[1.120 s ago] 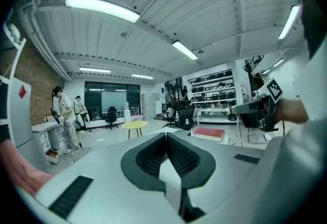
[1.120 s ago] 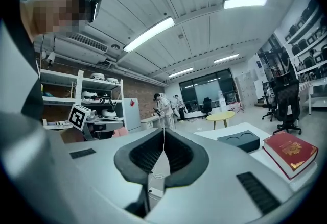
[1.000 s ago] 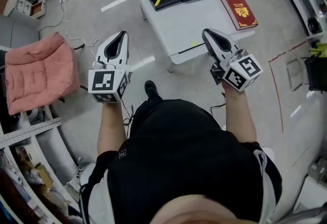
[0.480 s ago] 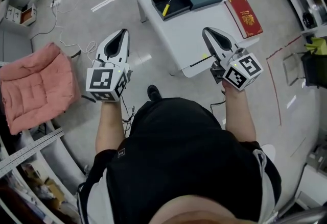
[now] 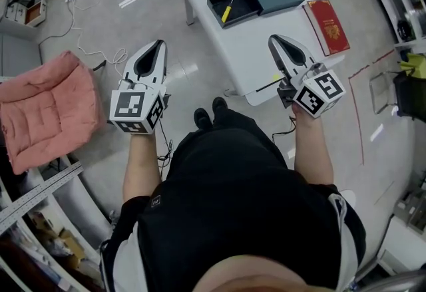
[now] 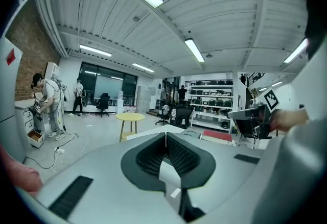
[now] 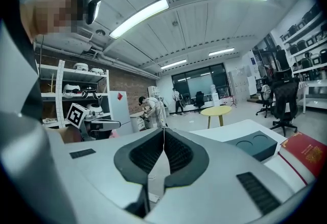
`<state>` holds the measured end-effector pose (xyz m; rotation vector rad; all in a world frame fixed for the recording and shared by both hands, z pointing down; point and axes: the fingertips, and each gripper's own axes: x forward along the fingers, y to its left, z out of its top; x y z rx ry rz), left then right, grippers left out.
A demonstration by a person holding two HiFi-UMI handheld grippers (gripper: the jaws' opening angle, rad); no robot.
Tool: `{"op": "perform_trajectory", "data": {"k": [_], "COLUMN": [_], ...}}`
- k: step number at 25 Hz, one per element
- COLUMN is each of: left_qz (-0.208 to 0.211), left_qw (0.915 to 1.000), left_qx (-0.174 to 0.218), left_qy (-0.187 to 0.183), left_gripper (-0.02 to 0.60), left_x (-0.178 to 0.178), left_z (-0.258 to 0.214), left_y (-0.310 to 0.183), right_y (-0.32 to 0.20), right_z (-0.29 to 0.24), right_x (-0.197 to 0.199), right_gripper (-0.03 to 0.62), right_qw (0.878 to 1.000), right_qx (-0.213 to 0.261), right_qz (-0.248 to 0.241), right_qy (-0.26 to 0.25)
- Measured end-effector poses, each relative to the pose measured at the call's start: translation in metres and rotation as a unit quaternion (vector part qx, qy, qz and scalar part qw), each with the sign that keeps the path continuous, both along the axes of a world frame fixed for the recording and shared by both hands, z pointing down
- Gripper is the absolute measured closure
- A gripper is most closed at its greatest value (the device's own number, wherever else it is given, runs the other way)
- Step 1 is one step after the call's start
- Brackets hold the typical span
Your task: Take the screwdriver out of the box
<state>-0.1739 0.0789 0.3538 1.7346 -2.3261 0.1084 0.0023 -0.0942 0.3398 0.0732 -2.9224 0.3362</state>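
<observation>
The screwdriver [image 5: 227,12] lies diagonally in the box [image 5: 246,4], beyond the closed, empty left gripper [image 5: 158,44] and right gripper [image 5: 273,39], tip pointing away.

head: steep down from above | gripper views: near-level along jaws, close | shared: white table [image 5: 246,51]

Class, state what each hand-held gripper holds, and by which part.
Nothing: left hand-held gripper and right hand-held gripper are shut and empty; the screwdriver lies in the box.
</observation>
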Motion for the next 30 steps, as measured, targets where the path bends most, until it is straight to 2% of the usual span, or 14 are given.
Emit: {"op": "perform_trajectory", "data": {"k": [7, 12, 16, 21, 25, 30], "left_qz": [0.0, 0.014, 0.031, 0.031, 0.047, 0.088], "left_qw": [0.9996, 0.9993, 0.9985, 0.9972, 0.9967, 0.9935], "left_qx": [-0.028, -0.035, -0.045, -0.067, -0.066, -0.072], "left_qy": [0.003, 0.004, 0.011, 0.01, 0.01, -0.007], "left_gripper": [0.563, 0.563, 0.563, 0.563, 0.563, 0.563], "left_x": [-0.029, -0.053, -0.067, -0.088, -0.084, -0.068], "left_z": [0.01, 0.016, 0.018, 0.032, 0.035, 0.042], "left_y": [-0.022, -0.065, -0.103, -0.15, -0.198, -0.239], "right_y": [-0.024, -0.057, -0.09, -0.133, -0.159, -0.161], "right_z": [0.024, 0.04, 0.053, 0.072, 0.081, 0.094], "right_x": [-0.044, -0.068, -0.076, -0.077, -0.07, -0.075], "right_gripper": [0.563, 0.563, 0.563, 0.563, 0.563, 0.563], "right_qw": [0.999, 0.999, 0.999, 0.998, 0.996, 0.996], "right_qx": [-0.03, -0.039, -0.045, -0.065, -0.08, -0.088], "right_qz": [-0.014, -0.01, 0.001, 0.024, 0.042, 0.025], "right_qy": [-0.003, -0.001, 0.0, -0.011, -0.012, 0.003]}}
